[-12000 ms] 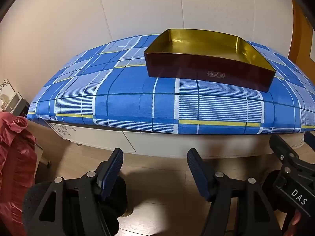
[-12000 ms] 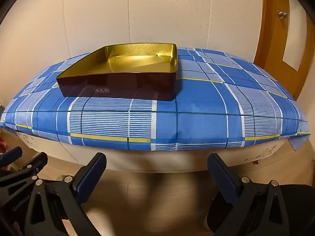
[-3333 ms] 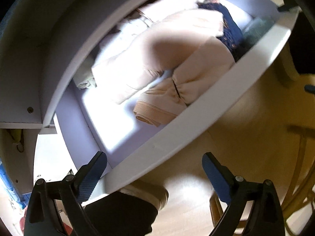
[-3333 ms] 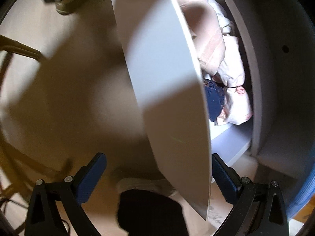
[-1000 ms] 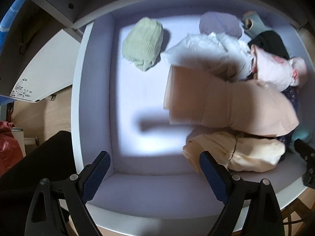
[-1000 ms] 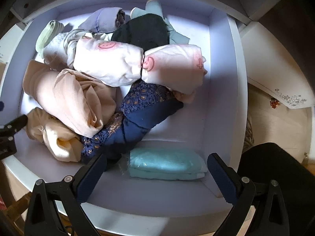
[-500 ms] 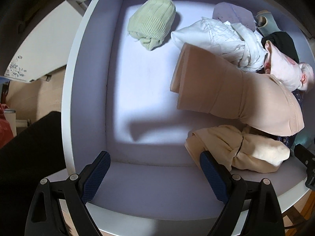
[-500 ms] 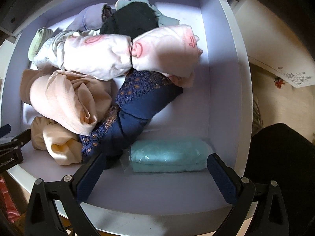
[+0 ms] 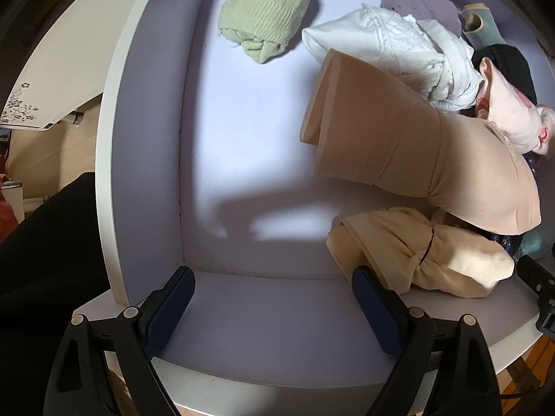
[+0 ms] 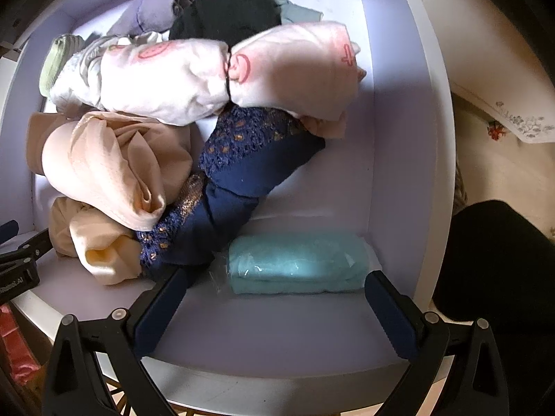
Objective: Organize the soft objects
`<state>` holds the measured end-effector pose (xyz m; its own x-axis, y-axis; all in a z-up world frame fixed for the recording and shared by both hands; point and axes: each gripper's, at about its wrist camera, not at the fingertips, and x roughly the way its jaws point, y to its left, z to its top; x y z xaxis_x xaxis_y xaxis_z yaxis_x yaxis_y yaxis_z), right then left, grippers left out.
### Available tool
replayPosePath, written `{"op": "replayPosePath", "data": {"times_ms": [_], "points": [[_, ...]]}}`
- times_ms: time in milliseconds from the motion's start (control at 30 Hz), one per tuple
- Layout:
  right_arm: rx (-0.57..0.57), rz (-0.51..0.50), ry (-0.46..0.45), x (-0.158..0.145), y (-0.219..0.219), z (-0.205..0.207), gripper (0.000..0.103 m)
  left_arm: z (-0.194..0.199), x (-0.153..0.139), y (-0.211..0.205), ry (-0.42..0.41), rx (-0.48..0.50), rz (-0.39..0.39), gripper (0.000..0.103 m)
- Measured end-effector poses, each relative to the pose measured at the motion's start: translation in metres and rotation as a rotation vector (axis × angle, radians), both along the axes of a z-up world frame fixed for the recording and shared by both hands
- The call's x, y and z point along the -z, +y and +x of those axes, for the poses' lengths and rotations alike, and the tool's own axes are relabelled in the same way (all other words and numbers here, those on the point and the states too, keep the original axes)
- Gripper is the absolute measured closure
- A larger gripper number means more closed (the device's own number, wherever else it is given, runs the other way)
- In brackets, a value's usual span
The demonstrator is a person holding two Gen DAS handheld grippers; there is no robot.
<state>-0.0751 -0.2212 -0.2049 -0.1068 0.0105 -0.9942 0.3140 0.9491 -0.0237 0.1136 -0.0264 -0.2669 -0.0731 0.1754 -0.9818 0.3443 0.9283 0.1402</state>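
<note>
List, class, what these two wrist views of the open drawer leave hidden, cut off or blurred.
- Teal packet, right wrist view: blurred, so any label is unreadable; in the left wrist view only a sliver shows behind the beige bundle.
- Navy lace garment: its lower end disappears behind the right gripper.
- Black item: partly covered by the pink-print roll.
- Drawer: its front edge is hidden by the left gripper.

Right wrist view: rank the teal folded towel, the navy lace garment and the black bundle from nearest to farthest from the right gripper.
1. Teal folded towel: right in front of the right gripper, between its open jaws.
2. Navy lace garment: mid-drawer, slanting left.
3. Black bundle: by the back wall.
</note>
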Motion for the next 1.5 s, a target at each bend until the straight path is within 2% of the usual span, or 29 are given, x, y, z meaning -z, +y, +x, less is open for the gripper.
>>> {"op": "replayPosePath", "data": {"times_ms": [267,400,533,633,733,800,833,933,967,1133,1233,1367,1500], "points": [[0.009,0.009,0.007,0.005,-0.007,0.009,0.0,0.007,0.005,0.006,0.022,-0.011,-0.02,0.011],[-0.047,0.025,-0.019,0.001,-0.005,0.013,0.0,0.006,-0.011,0.002,-0.029,0.042,-0.05,0.011],[-0.096,-0.004,-0.156,-0.03,-0.002,0.026,0.0,0.014,-0.029,0.001,-0.092,0.028,-0.123,0.011],[-0.136,-0.009,-0.263,-0.051,-0.001,0.037,0.0,0.019,-0.036,0.007,-0.111,-0.003,-0.14,0.011],[-0.212,-0.007,-0.33,-0.061,0.007,0.044,0.001,0.021,-0.034,0.016,-0.105,-0.029,-0.119,0.011],[-0.286,-0.011,-0.355,-0.062,0.02,0.049,0.006,0.019,-0.041,0.023,-0.11,-0.038,-0.078,0.011],[-0.323,-0.014,-0.362,-0.062,0.03,0.051,0.014,0.02,-0.041,0.026,-0.118,-0.042,-0.057,0.011],[-0.447,-0.037,-0.371,-0.059,0.054,0.059,0.034,0.021,-0.044,0.035,-0.145,-0.055,-0.027,0.011],[-0.483,-0.039,-0.377,-0.058,0.061,0.062,0.037,0.022,-0.048,0.037,-0.169,-0.055,-0.019,0.011],[-0.575,0.02,-0.367,-0.046,0.087,0.076,0.037,0.025,-0.067,0.046,-0.264,-0.071,-0.047,0.011],[-0.634,0.033,-0.316,-0.03,0.101,0.084,0.037,0.028,-0.076,0.054,-0.302,-0.08,-0.052,0.011],[-0.641,0.079,-0.248,-0.009,0.111,0.096,0.037,0.029,-0.075,0.051,-0.291,-0.108,-0.072,0.011],[-0.673,0.075,-0.201,0.008,0.124,0.105,0.037,0.028,-0.068,0.052,-0.27,-0.125,-0.068,0.011]]}}
